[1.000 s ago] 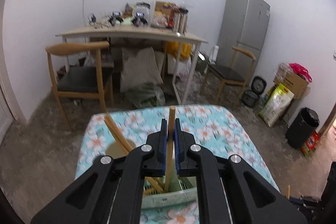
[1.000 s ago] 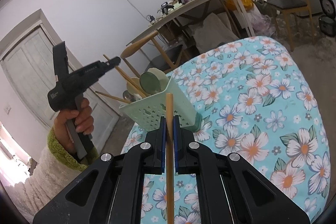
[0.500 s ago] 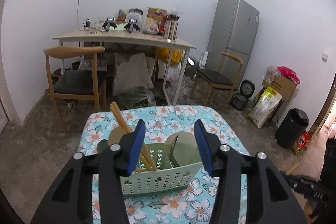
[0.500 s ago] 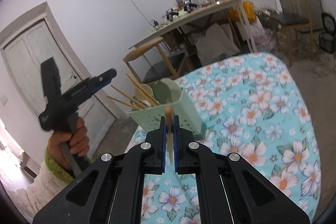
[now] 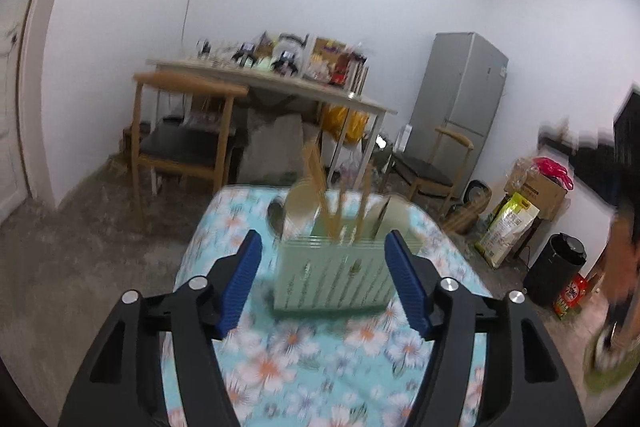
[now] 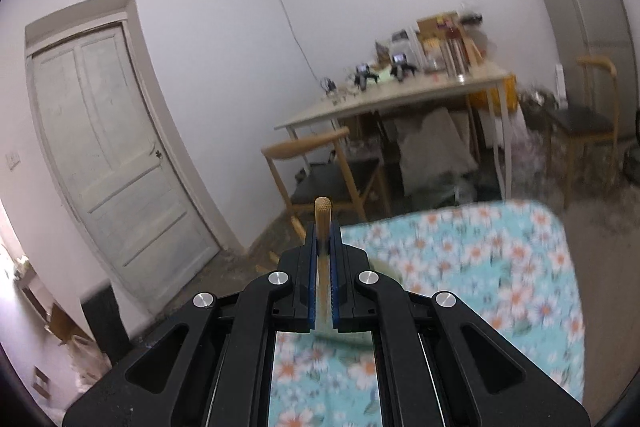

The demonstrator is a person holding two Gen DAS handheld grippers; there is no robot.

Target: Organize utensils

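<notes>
Left gripper point(image 5: 324, 279) spread before the green caddy point(image 5: 334, 277) — wooden utensils point(image 5: 340, 203) upright inside — right gripper point(image 6: 323, 227) pinching a wooden stick point(image 6: 322, 217).

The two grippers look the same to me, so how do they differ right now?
The left gripper has its fingers spread wide and holds nothing; the right gripper has its fingers pressed together on a wooden stick. The left gripper faces the green utensil holder, framed between its fingers; the right gripper points past the floral tablecloth toward a chair. Both share black bodies and blue finger pads.
</notes>
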